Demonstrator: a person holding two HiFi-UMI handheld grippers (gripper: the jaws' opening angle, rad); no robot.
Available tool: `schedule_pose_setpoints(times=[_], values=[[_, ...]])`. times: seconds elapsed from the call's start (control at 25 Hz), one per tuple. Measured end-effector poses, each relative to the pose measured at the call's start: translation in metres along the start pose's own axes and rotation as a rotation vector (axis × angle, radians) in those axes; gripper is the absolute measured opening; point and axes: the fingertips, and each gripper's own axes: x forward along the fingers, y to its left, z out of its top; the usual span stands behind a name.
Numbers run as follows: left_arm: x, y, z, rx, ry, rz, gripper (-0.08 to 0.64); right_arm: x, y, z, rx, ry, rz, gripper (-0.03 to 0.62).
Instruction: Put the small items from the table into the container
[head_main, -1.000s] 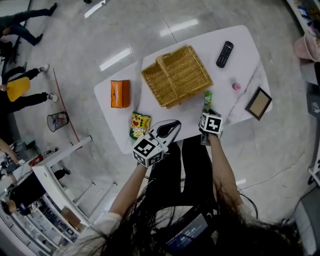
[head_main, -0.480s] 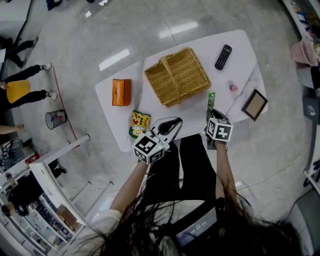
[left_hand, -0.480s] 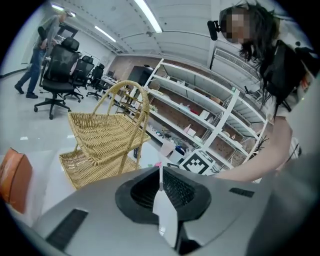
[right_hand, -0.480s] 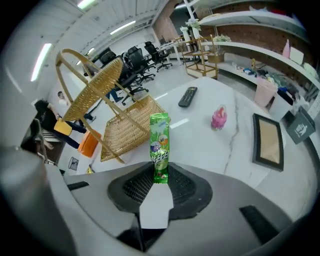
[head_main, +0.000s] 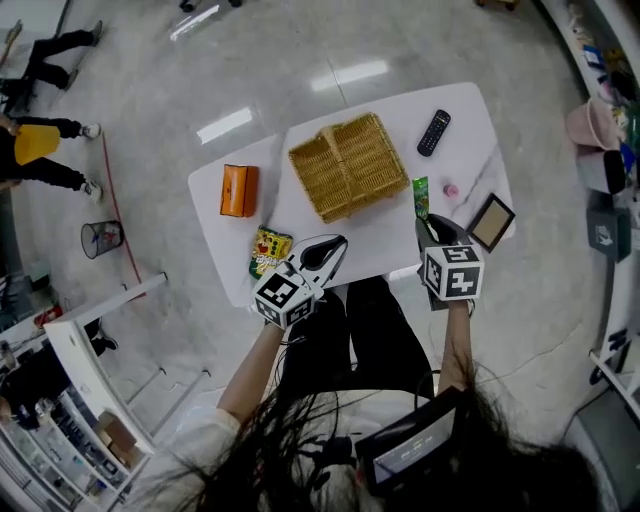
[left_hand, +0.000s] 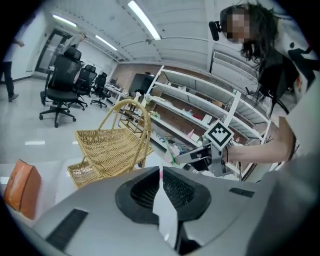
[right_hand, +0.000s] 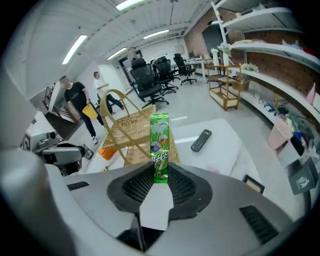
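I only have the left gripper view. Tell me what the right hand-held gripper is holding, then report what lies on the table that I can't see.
Observer: The right hand-held gripper is shut on a green snack stick, gripped by its lower end and standing upright between the jaws.
Operator: Now the table. Name something my view misses.
Observer: A black remote lies on the table beyond the wicker basket, toward the right side.
Operator: Give me one more.
Observer: A yellow-green snack bag lies at the table's near edge, just to the left of your left hand-held gripper.
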Motion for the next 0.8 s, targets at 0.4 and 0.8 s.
schedule_pose_setpoints(times=[0.4,0.8], values=[[-0.010,0.002,0.015,-0.043,-0.059,0.082,0.014,0.008,0.030,0.093,-0.280,-0.010,0.047,0.092],[-0.034,0.021,0.002,-0.074,-0.050,0.144,0.014,0.057,0.064,0.112,-0.482,0.082,0.093,0.092]])
